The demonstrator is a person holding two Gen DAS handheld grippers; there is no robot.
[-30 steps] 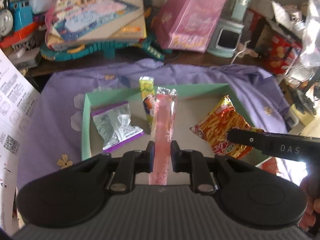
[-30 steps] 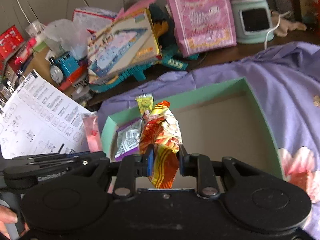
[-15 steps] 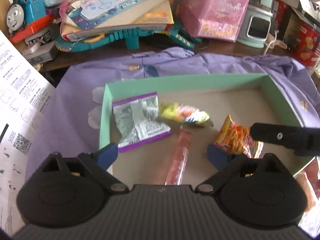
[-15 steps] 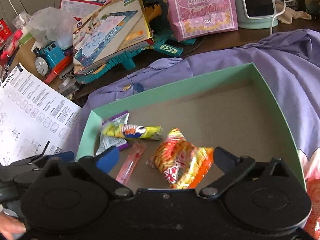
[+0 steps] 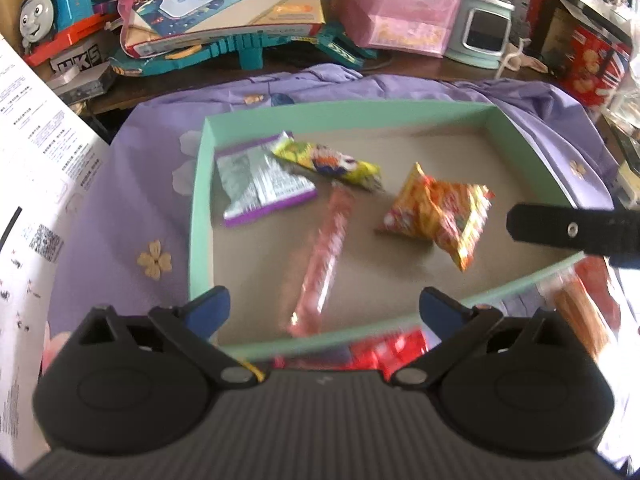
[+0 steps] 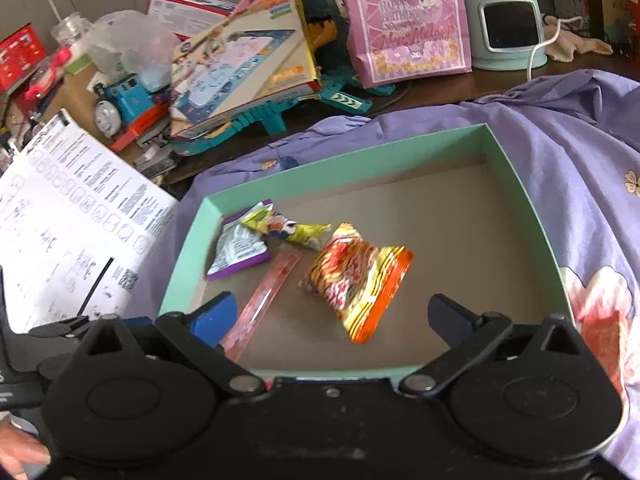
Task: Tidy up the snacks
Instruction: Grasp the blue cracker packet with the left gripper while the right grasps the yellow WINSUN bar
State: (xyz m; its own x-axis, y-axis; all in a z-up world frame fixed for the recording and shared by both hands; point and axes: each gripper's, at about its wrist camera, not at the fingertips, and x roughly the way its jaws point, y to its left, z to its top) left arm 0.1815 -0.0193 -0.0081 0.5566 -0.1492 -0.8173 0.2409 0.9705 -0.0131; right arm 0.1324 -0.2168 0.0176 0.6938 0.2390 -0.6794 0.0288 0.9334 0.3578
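Two tools, left tool (image 5: 322, 306) opening, right tool (image 6: 328, 314) agape, near "HAPPY BIRTHDAY" bag (image 6: 408, 20).

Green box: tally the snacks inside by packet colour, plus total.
Contents of the green box:
Silver and purple packet: 1
Yellow wrapper: 1
Pink stick pack: 1
Orange and yellow bag: 1
Total: 4
Red packets just outside the near wall in the left wrist view are not counted.
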